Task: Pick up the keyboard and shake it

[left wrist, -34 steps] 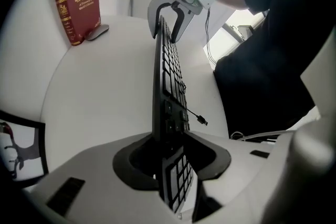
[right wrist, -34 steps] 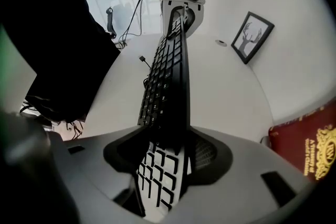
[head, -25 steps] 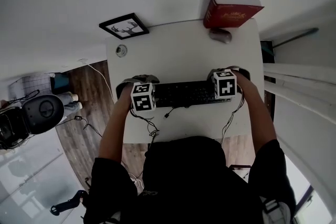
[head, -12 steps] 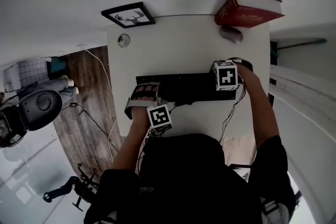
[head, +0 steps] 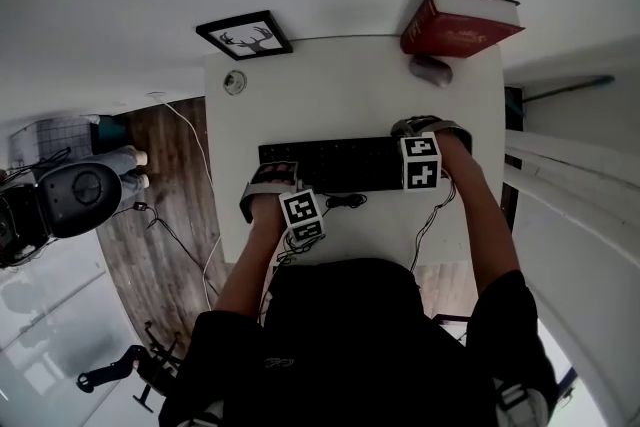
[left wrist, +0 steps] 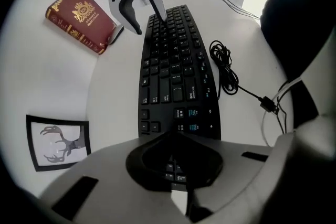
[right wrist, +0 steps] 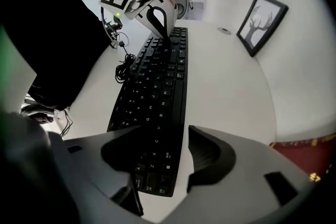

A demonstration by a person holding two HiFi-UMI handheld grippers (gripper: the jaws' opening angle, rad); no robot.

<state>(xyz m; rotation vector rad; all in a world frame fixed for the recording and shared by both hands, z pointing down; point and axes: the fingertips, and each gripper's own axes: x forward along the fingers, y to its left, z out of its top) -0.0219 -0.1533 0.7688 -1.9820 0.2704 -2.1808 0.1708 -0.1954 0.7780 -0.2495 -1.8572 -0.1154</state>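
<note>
Keyboard (head: 335, 164): lay flat, mid-frame in head view, on white table (head: 340, 95).
Left gripper (left wrist: 176, 191): jaws pressed together over its left end, pinching nothing.
Right gripper (right wrist: 160, 165): jaws just opening, straddling right end, not touching.
Handling: likely light, rigid; grip both short ends.

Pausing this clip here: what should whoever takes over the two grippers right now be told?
Left gripper: jaws have just closed. They are shut at the left end of the keyboard, with no visible grip on it.
Right gripper: open. Its jaws have just been opening, with the keyboard's right end between them and the pads not pressing.
Keyboard: lies flat on the table, unheld.
Done: can't tell whether it has been shaken.
Left: probably close on both ends, lift, shake.
</note>
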